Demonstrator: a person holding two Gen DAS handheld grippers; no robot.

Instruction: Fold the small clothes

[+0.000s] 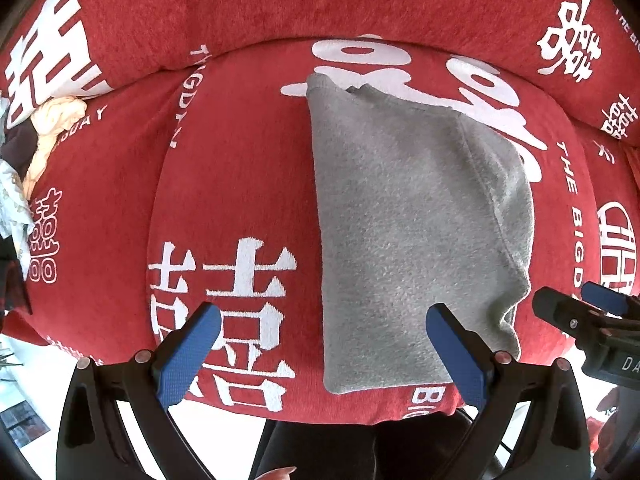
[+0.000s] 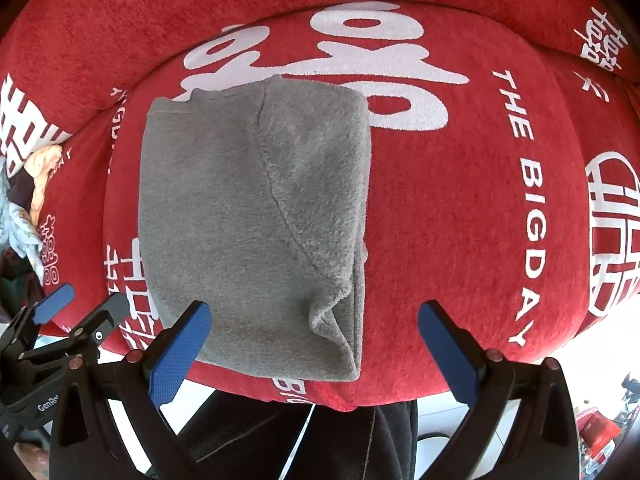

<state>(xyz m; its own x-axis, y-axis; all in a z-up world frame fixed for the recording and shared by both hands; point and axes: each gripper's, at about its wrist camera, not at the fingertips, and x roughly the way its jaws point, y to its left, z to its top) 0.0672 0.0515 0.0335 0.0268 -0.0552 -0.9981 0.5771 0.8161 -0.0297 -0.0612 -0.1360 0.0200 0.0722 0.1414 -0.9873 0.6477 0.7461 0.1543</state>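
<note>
i see a folded grey fleece garment (image 2: 256, 216) lying flat on the red cushion cover printed with white characters (image 2: 460, 200), near its front edge. my left gripper (image 1: 320, 344) and right gripper (image 2: 314, 344) hover over that edge, fingers spread, holding nothing. a heap of loose clothes (image 1: 36, 144) sits far left; pale floor below.

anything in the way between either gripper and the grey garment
Nothing visible. The folded grey garment lies bare on the red cushion. The open right hand-held gripper and open left hand-held gripper both hover at its near edge.
</note>
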